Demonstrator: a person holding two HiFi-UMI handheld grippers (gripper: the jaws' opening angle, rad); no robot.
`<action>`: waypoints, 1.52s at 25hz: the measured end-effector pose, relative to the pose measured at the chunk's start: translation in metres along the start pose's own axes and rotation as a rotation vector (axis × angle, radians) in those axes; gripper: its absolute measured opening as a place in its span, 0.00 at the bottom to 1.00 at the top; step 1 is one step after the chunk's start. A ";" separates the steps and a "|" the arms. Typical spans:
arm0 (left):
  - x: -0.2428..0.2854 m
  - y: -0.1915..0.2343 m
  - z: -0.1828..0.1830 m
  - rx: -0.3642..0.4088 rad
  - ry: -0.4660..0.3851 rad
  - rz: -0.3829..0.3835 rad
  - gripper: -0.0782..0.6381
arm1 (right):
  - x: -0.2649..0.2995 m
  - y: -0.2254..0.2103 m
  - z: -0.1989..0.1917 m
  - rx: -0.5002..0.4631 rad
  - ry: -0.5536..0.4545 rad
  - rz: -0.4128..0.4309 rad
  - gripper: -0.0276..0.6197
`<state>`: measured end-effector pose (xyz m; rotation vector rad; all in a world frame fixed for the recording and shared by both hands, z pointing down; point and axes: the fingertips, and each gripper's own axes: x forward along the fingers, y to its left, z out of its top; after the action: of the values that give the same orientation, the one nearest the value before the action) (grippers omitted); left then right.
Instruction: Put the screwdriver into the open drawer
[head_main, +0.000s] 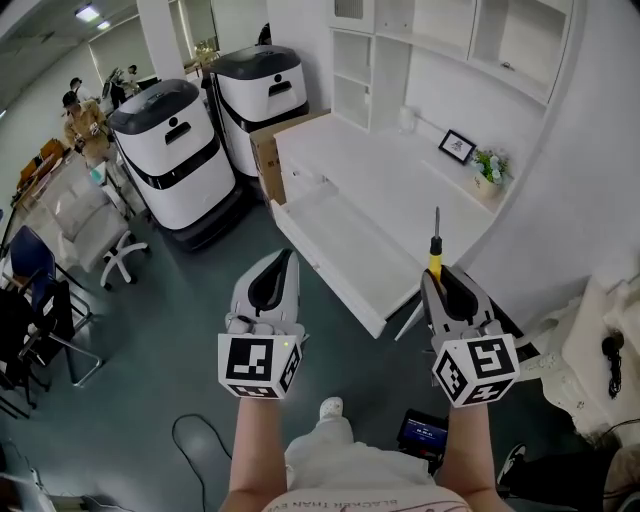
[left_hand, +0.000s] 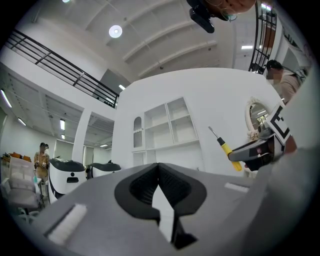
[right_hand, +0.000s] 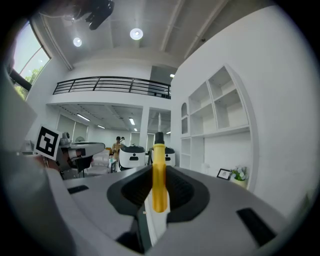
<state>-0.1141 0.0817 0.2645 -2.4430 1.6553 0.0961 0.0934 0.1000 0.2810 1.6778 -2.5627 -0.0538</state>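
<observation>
My right gripper (head_main: 436, 274) is shut on a screwdriver (head_main: 436, 248) with a yellow handle and a black collar; its metal shaft points away from me toward the white desk. In the right gripper view the yellow handle (right_hand: 158, 180) stands clamped between the jaws. The open drawer (head_main: 345, 255) juts out of the white desk, just ahead of both grippers and slightly left of the screwdriver. My left gripper (head_main: 283, 257) is held at the same height, shut and empty, its jaws meeting at the tip (left_hand: 158, 167). From the left gripper view the screwdriver (left_hand: 226, 148) shows at the right.
The white desk (head_main: 400, 170) carries a small picture frame (head_main: 458, 146) and a flower pot (head_main: 489, 170) at the back, under wall shelves. Two white-and-black machines (head_main: 175, 155) stand at the left. An office chair (head_main: 90, 230) and people are farther left. A cable lies on the floor.
</observation>
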 end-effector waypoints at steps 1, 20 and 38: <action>0.008 0.007 -0.001 -0.003 -0.001 -0.003 0.12 | 0.009 -0.001 0.001 0.000 0.003 -0.002 0.18; 0.110 0.077 -0.041 -0.059 0.010 -0.092 0.12 | 0.123 -0.017 -0.001 0.002 0.045 -0.083 0.18; 0.196 0.089 -0.068 -0.056 0.053 -0.046 0.12 | 0.201 -0.085 -0.011 0.043 0.048 -0.061 0.18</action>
<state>-0.1263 -0.1423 0.2893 -2.5444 1.6382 0.0718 0.0921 -0.1178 0.2955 1.7503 -2.4956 0.0380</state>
